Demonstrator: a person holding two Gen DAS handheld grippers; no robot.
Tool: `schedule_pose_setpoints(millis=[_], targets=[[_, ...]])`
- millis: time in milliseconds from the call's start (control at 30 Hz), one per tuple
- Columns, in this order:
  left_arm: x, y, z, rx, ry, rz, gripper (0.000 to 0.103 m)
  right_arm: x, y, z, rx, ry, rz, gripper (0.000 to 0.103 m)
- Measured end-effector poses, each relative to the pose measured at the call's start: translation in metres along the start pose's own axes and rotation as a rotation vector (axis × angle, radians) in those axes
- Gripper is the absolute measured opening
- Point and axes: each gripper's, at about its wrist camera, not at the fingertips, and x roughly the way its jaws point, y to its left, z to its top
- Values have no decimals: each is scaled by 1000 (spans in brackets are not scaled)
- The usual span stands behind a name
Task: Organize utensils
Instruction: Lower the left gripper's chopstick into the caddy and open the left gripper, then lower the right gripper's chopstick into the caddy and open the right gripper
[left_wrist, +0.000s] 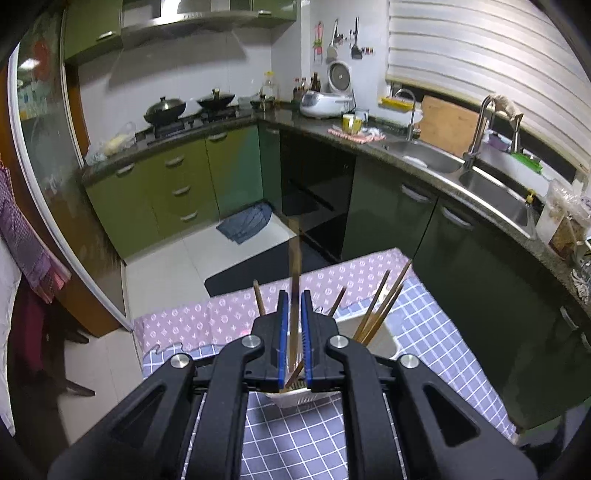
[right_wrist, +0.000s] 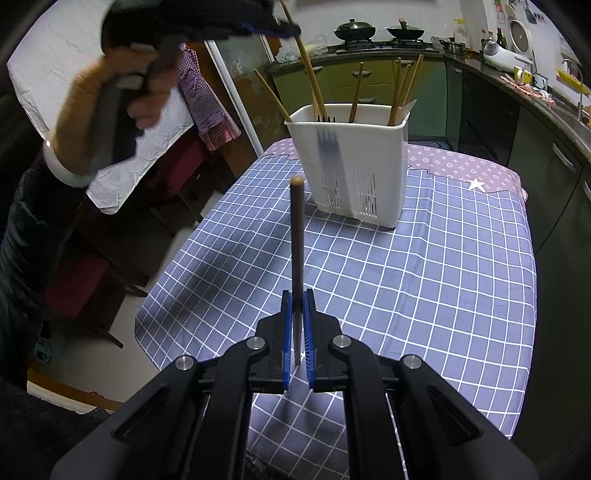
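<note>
Two grippers in view, both clamped on long utensils. Left gripper (left_wrist: 294, 295): blue pads closed on a wooden-handled utensil (left_wrist: 294, 254), blurred, its handle rising toward frame centre and its lower end down inside the white caddy (left_wrist: 373, 334) directly below the fingers. Several wooden handles (left_wrist: 384, 299) already lean in the caddy's right compartment; one more stands at left.

Right gripper (right_wrist: 298, 295): pads closed on a dark-handled utensil (right_wrist: 297, 236), upright, rounded end at mid-frame, just short of the caddy (right_wrist: 354, 162).

Caddy sits toward the far end of the checked tablecloth (right_wrist: 424, 288), near the lilac patterned strip. Cloth between the right gripper and caddy is bare. Table's left edge drops to floor and chairs; right edge runs close beside dark cabinets. Person's hand (right_wrist: 122, 92) holds the left gripper at upper left, above the caddy.
</note>
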Motion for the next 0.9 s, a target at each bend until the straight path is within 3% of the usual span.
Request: schedule_pose_setpoints(millis=[33,100,267,300,400,500,600,700,900], targets=[[4,1,-4,-1,9,2,10,0,0,-1,1,-1,0,7],[9,1,-12,3,24,6,31,-1,-1,-1,6,-2,1,7],[-28,5,-31,-3,-59,-1,34,-20,-2,8,16,-57,-7,7],[-41,8,-36,-9,-88,-3,42,-26,-2,12,17,-74,-11,7],[-78,17,-60,-48,-162,-19,68,-53,-4,35,20,-163,-17,7],[-104,22,-89,-57,-191,-7,72,-82,-5,72,23,-269,-15,7],[-118,24,-115,-72,-200,2,91,-102,-6,106,39,-372,-14,7],[-125,26,-149,-85,-194,25,97,-111,-11,145,64,-458,-25,7],[-120,33,-197,-157,-135,16,97,-75,-23,189,73,-426,-131,7]])
